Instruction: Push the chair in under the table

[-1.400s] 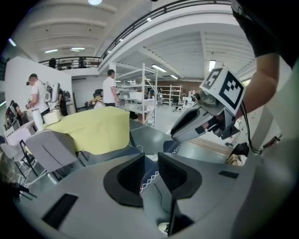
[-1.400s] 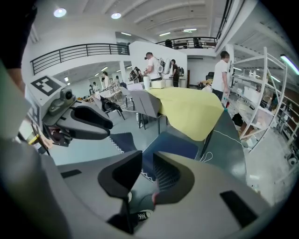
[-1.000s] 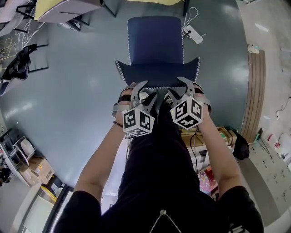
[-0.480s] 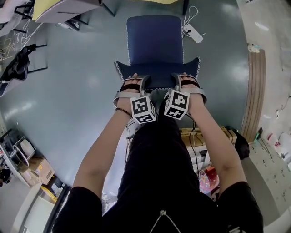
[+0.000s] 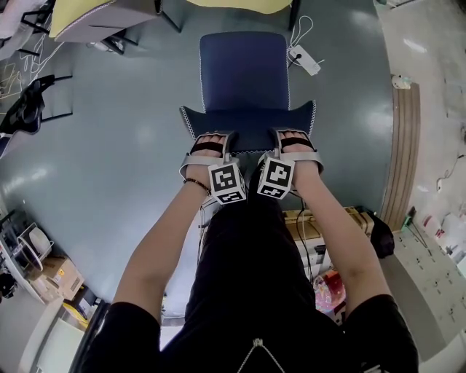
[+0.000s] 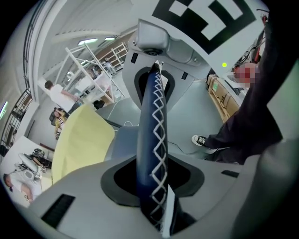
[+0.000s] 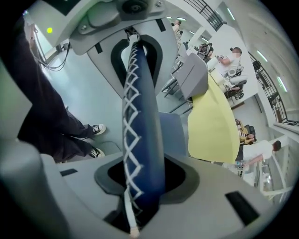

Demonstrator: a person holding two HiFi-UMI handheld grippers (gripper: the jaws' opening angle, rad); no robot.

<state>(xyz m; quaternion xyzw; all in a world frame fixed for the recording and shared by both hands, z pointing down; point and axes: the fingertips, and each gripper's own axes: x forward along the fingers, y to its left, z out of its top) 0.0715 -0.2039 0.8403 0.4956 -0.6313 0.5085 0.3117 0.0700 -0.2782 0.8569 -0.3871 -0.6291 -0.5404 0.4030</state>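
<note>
A blue chair with seat (image 5: 244,69) and white-stitched backrest (image 5: 247,120) stands on the grey floor in front of me. Both grippers point steeply down onto the backrest's top edge, side by side. My left gripper (image 5: 215,140) has the edge (image 6: 154,130) running between its jaws, which are closing round it. My right gripper (image 5: 291,138) is closing the same way on the edge (image 7: 140,116) a hand's width further right. In each gripper view the padded edge fills the gap between the jaws. A yellow-topped table (image 5: 102,14) lies beyond the chair.
A white power strip (image 5: 304,60) with its cable lies on the floor right of the seat. A black frame (image 5: 25,109) stands at far left, a wooden board (image 5: 404,146) at right. Boxes (image 5: 328,218) sit by my legs. People (image 7: 231,58) work in the background.
Both grippers have come down from just above the backrest onto its top edge, rolled so the marker cubes face up, and their wide-spread jaws have closed around the edge.
</note>
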